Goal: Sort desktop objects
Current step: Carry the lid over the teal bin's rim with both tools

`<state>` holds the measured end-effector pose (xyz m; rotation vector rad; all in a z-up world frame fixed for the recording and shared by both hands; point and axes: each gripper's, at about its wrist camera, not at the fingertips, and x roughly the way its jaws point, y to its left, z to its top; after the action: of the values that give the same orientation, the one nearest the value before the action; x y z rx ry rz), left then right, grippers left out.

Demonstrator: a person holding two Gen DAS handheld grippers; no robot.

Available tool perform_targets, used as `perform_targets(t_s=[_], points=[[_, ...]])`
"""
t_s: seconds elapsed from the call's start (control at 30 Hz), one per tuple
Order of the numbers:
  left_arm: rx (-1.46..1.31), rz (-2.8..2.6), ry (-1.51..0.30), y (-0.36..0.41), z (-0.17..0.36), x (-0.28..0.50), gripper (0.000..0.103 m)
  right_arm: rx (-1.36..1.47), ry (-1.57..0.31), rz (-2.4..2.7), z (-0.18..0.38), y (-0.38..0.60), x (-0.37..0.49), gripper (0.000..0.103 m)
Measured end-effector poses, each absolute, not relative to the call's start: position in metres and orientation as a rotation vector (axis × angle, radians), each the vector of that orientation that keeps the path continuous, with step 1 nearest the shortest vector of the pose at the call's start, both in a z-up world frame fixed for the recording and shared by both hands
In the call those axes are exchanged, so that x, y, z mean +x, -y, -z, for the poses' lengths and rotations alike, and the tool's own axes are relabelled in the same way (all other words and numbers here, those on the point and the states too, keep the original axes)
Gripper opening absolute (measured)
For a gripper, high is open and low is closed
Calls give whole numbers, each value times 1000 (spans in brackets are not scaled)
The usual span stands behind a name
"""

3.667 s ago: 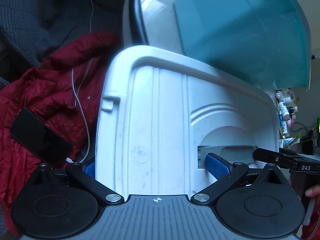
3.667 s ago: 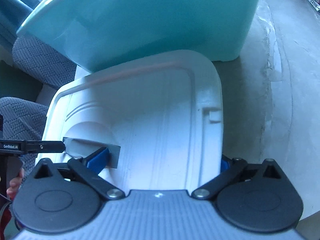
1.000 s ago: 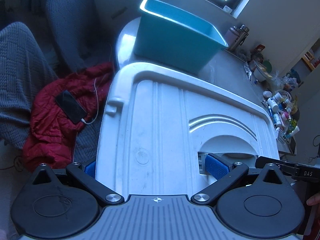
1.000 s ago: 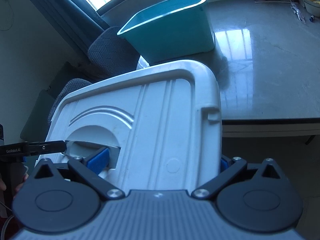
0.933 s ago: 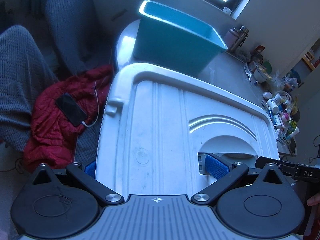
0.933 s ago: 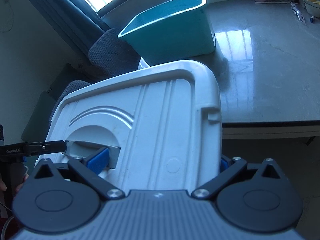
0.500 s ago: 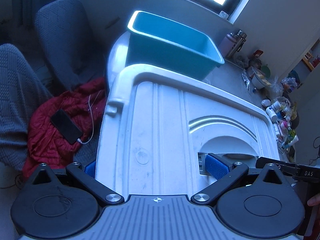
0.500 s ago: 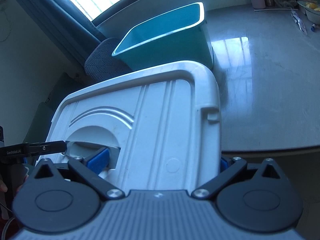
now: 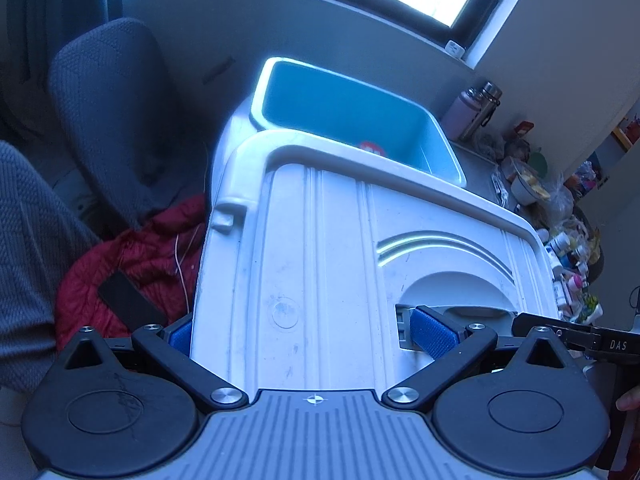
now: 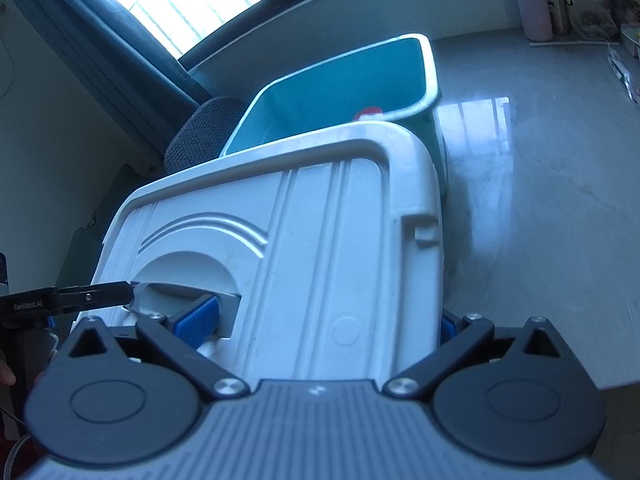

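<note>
Both grippers hold one white plastic lid [image 9: 320,264] by its near edge; it also fills the right wrist view [image 10: 304,248]. My left gripper [image 9: 308,336] is shut on it, one blue pad in the handle recess, the other at the lid's left side. My right gripper [image 10: 320,320] is shut on it the same way, mirrored. Beyond the lid stands an open teal bin [image 9: 344,120], also in the right wrist view [image 10: 340,80], on the grey desk [image 10: 540,200]. A red-and-white object [image 9: 370,148] lies inside the bin.
A grey chair [image 9: 108,100] and a red jacket [image 9: 132,252] with a black phone [image 9: 124,300] are at the left. Bottles [image 9: 476,108] and clutter [image 9: 568,256] stand at the desk's right. Two bottles [image 10: 544,0] stand at the desk's far edge.
Both grippers have lifted the lid higher and tilted it. The bin's open inside now shows over the lid's far edge, and the red-and-white object has come into sight.
</note>
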<state>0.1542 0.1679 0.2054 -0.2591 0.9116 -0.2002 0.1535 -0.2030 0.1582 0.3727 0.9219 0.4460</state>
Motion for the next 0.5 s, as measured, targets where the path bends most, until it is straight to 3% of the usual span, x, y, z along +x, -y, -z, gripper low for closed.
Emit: perform_targets(t_s=[0.5], points=[[-288,202,-911,-203,-209,229,103,354,-922,-436,-167,176,214,102]])
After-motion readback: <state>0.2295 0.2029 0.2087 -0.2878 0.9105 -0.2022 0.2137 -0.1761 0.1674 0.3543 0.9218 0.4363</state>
